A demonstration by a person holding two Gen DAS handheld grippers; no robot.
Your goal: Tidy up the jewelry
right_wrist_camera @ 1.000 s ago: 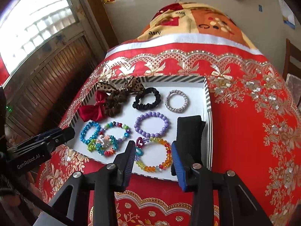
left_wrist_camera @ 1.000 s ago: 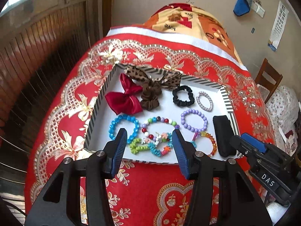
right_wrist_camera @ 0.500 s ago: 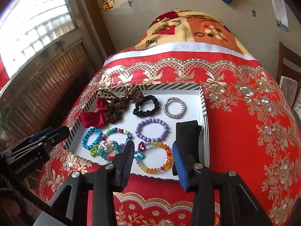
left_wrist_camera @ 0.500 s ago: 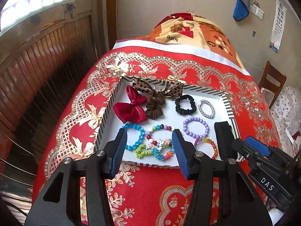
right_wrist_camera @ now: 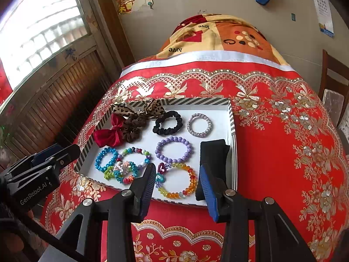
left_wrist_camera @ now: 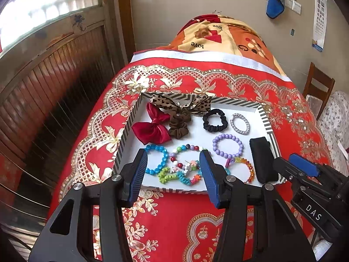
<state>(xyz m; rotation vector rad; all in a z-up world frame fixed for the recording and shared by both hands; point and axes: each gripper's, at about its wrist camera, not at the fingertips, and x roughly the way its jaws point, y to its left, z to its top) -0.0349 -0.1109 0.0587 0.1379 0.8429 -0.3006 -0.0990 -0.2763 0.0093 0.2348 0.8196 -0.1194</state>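
Striped-rim white cardboard tray (left_wrist_camera: 128,131) on red bedspread (left_wrist_camera: 174,218): beaded bracelets, e.g. rainbow clear-bead bracelet (right_wrist_camera: 177,180), light, stretchy, slippery; pinch across the strand. Left gripper (left_wrist_camera: 173,166) and right gripper (right_wrist_camera: 177,175): jaws apart, empty.

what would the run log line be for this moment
left gripper: open, empty | right gripper: open, empty | tray: bracelets, scrunchies, bows inside | purple bead bracelet: untouched

Bare white floor of the striped tray (right_wrist_camera: 231,118) lies open at its far right corner; elsewhere bracelets and scrunchies crowd it, and a black pouch (right_wrist_camera: 212,152) blocks the right wall
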